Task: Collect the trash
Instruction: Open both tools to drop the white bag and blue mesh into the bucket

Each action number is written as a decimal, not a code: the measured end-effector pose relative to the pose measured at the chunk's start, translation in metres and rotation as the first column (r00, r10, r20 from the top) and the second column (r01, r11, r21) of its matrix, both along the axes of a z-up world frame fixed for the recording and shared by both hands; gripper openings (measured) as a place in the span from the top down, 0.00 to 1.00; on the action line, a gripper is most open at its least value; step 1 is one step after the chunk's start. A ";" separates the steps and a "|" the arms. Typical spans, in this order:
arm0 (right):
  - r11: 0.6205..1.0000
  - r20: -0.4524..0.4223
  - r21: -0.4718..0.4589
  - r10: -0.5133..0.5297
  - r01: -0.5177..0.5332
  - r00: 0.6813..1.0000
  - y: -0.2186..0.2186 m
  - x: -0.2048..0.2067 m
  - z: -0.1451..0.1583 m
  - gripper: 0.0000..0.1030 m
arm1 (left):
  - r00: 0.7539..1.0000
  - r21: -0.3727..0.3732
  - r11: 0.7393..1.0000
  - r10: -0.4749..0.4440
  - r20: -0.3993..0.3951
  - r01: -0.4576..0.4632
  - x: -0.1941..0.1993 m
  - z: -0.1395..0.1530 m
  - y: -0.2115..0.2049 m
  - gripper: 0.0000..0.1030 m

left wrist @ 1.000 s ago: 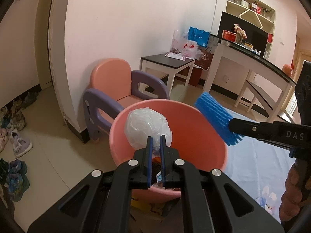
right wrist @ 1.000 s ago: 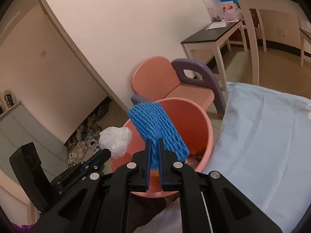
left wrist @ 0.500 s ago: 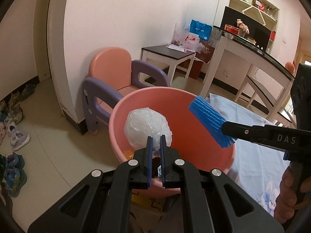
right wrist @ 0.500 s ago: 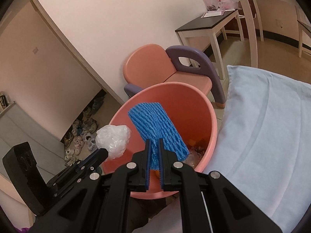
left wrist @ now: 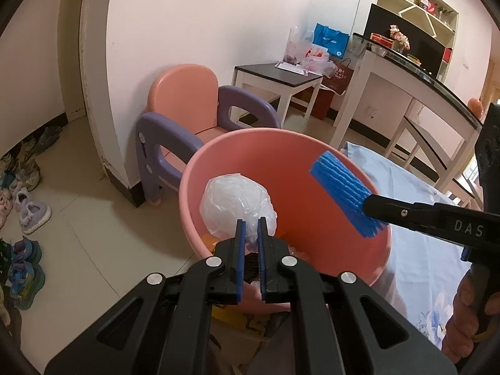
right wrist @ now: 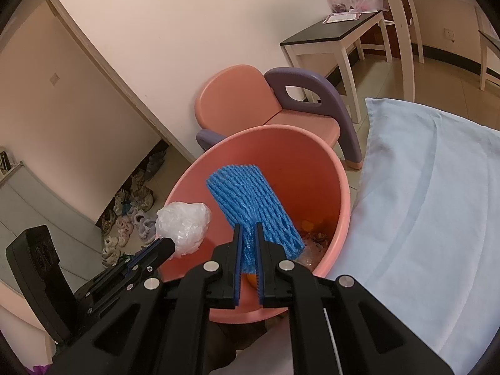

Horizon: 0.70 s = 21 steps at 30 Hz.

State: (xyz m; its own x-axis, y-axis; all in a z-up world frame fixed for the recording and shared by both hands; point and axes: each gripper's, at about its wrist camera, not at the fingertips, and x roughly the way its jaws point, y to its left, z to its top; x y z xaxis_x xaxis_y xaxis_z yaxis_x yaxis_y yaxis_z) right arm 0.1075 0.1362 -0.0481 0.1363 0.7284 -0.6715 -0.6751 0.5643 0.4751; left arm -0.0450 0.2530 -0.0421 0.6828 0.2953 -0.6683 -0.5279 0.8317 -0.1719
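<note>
pale walls and a tiled floor frame a child's pink and purple chair (left wrist: 193,106), with a pink bucket (left wrist: 312,156) in front of it beside a light blue cloth (right wrist: 422,203). the left hand-held gripper (left wrist: 251,228) is closed on a crumpled clear plastic bag (left wrist: 236,203), held over the near side of the bucket's mouth. the right hand-held gripper (right wrist: 248,234) is clamped on the lower end of a blue foam net sleeve (right wrist: 250,197), which sticks up over the bucket's opening. both pieces look very light, soft and crushable. the bag is likely slippery, so a pinch on its bunched folds suits it; the net should grip well anywhere on its ribbed surface. some scraps lie at the bucket's bottom.
</note>
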 end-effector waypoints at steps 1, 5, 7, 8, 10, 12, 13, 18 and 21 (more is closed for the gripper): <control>1.000 0.001 -0.001 0.001 -0.001 1.000 0.000 0.000 0.000 0.93 | 1.000 -0.003 1.000 0.001 -0.003 -0.001 0.000 -0.001 0.001 0.93; 1.000 0.001 -0.002 0.000 0.000 1.000 0.000 0.000 0.000 0.93 | 1.000 -0.015 1.000 0.004 -0.018 -0.004 0.002 -0.003 0.003 0.90; 1.000 0.002 -0.002 0.000 0.000 1.000 0.000 0.000 0.000 0.93 | 1.000 -0.018 1.000 0.005 -0.019 -0.005 0.002 -0.003 0.003 0.85; 1.000 0.001 -0.002 0.000 0.000 1.000 0.001 0.000 0.000 0.93 | 1.000 -0.018 1.000 0.006 -0.019 -0.006 0.001 -0.003 0.004 0.81; 1.000 0.001 -0.002 0.000 0.000 1.000 0.001 0.000 0.000 0.93 | 1.000 -0.019 1.000 0.008 -0.016 -0.008 0.000 -0.004 0.004 0.73; 1.000 0.001 -0.003 0.000 0.000 1.000 0.000 0.000 0.000 0.93 | 1.000 -0.018 1.000 0.012 -0.016 -0.012 0.000 -0.003 0.004 0.70; 1.000 0.000 -0.003 0.000 0.000 1.000 0.000 0.000 0.000 0.93 | 1.000 -0.019 1.000 0.012 -0.015 -0.012 -0.001 -0.003 0.004 0.69; 1.000 -0.001 -0.004 0.001 -0.001 1.000 0.001 0.000 0.000 0.92 | 1.000 -0.015 1.000 0.011 -0.016 -0.011 -0.001 -0.004 0.004 0.69; 1.000 0.001 -0.011 -0.002 0.002 1.000 0.002 -0.001 -0.002 0.90 | 1.000 -0.014 1.000 0.011 -0.016 -0.011 -0.001 -0.004 0.003 0.69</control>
